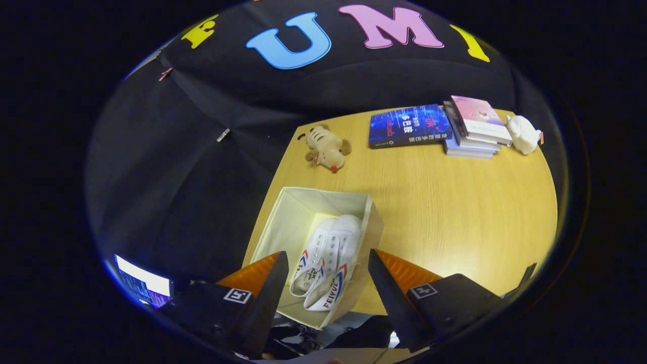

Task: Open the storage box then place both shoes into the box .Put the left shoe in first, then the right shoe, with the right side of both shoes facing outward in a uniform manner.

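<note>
A cream fabric storage box stands open at the near left corner of the wooden table. Two white canvas shoes with red and blue stripes lie inside it on their sides, one against the other, toes toward the far wall of the box. My gripper hovers above the box, open, its fingers spread to either side of the shoes with nothing pressed between them.
Beyond the box a small plush toy lies near the table's far left edge. A blue book, a stack of books and a white soft toy sit along the back. A lit screen glows below left.
</note>
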A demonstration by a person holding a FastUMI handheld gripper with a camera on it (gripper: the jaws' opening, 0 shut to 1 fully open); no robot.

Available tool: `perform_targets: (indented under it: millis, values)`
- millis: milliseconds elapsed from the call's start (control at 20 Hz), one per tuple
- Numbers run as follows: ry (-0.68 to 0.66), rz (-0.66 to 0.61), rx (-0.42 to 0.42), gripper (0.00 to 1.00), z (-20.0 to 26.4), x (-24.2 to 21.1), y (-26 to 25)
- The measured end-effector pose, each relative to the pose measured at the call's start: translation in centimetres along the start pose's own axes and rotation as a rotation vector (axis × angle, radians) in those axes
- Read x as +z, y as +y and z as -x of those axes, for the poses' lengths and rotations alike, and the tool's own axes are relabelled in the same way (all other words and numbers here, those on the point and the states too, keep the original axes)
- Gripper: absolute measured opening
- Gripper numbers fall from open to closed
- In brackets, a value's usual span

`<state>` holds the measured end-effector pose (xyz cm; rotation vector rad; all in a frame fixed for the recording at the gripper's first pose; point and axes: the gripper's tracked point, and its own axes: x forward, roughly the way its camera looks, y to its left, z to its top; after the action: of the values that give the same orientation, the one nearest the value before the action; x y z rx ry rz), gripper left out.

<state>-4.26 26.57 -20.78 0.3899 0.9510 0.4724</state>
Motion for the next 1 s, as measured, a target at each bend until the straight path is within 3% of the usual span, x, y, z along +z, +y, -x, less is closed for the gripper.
perform_targets:
  millis: [300,700,1000]
  values:
    - [-0.158,0.072,-0.118,0.97,4.4,3.6,-5.7]
    - [-0.407,0.200,-0.348,0.98,12.1,9.6,-13.0]
    - [-0.642,0.271,-0.484,0.99,18.9,13.6,-15.0]
